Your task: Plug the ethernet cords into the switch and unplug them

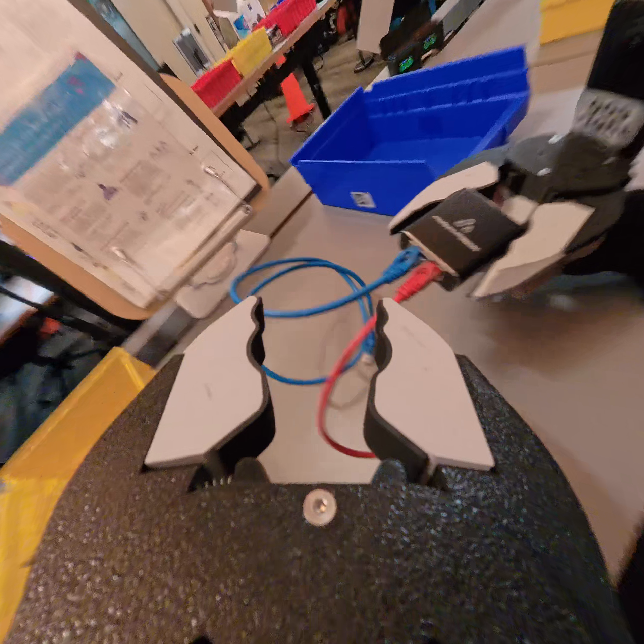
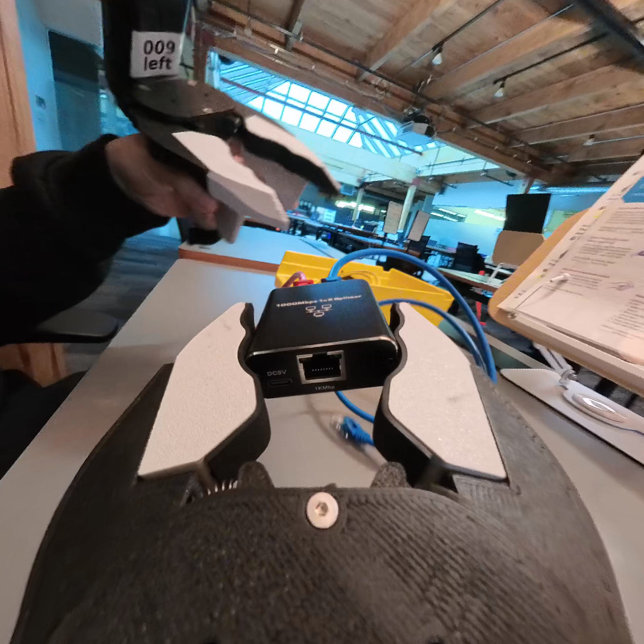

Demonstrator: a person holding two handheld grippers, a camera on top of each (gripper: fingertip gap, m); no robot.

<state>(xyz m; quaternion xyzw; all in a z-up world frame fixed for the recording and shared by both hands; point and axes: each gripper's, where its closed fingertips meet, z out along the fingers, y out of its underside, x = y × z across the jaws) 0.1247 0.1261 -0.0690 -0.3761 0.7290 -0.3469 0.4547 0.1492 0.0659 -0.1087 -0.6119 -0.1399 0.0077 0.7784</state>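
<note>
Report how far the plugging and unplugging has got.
Done: the blue cord and red cord sit plugged into the switch. In hand: the right gripper grips the switch; the left gripper is open and empty. Left: the near port is empty, and both cords need unplugging.

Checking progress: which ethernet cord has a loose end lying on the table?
The blue cord: its free plug lies on the table; the red cord's free end is hidden.

A grey table fills the near ground. On it, far right, sits a blue bin; a yellow bin stands near left. Farther off, a long table carries red and yellow bins. Overhead run wooden ceiling beams and a bright skylight.
</note>
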